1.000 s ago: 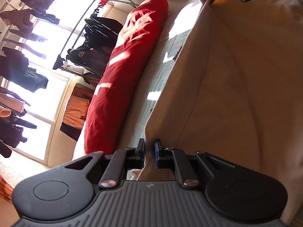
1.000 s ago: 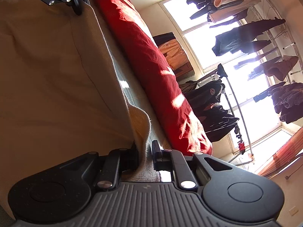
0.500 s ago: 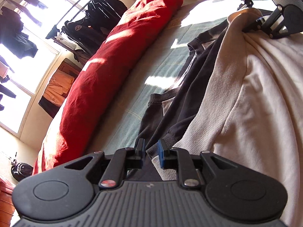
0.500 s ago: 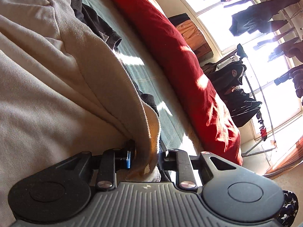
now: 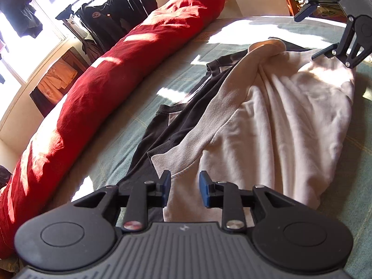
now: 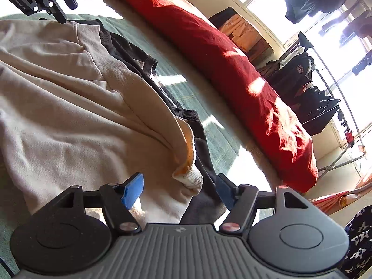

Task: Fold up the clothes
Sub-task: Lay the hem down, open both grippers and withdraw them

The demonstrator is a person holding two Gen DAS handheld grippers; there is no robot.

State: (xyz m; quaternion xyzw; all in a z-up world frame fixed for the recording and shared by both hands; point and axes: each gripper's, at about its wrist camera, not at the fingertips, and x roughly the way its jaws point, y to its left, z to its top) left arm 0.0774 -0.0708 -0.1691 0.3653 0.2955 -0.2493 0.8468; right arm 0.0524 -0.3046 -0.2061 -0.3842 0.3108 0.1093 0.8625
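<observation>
A cream sweatshirt (image 5: 274, 121) lies rumpled on the green bed sheet (image 5: 176, 74), partly over a black garment (image 5: 176, 125). My left gripper (image 5: 184, 187) stands open just above the sweatshirt's ribbed hem, gripping nothing. My right gripper (image 6: 179, 189) is open too, with the ribbed cream corner (image 6: 189, 179) lying loose between its blue pads. The same cream sweatshirt (image 6: 76, 107) and black garment (image 6: 139, 65) fill the right wrist view. The right gripper (image 5: 330, 34) shows at the far end in the left view, the left gripper (image 6: 55, 4) at top left of the right view.
A long red bolster (image 5: 111, 69) runs along the bed's far side, also in the right view as the red bolster (image 6: 220, 65). Behind it a clothes rack (image 5: 116, 14) holds dark garments by bright windows. Folded orange cloth (image 5: 58, 79) sits on a low cabinet.
Both grippers held the cream sweatshirt up a second ago, lowered it onto the bed, and have now opened and let it go. It lies slack over the black garment.
</observation>
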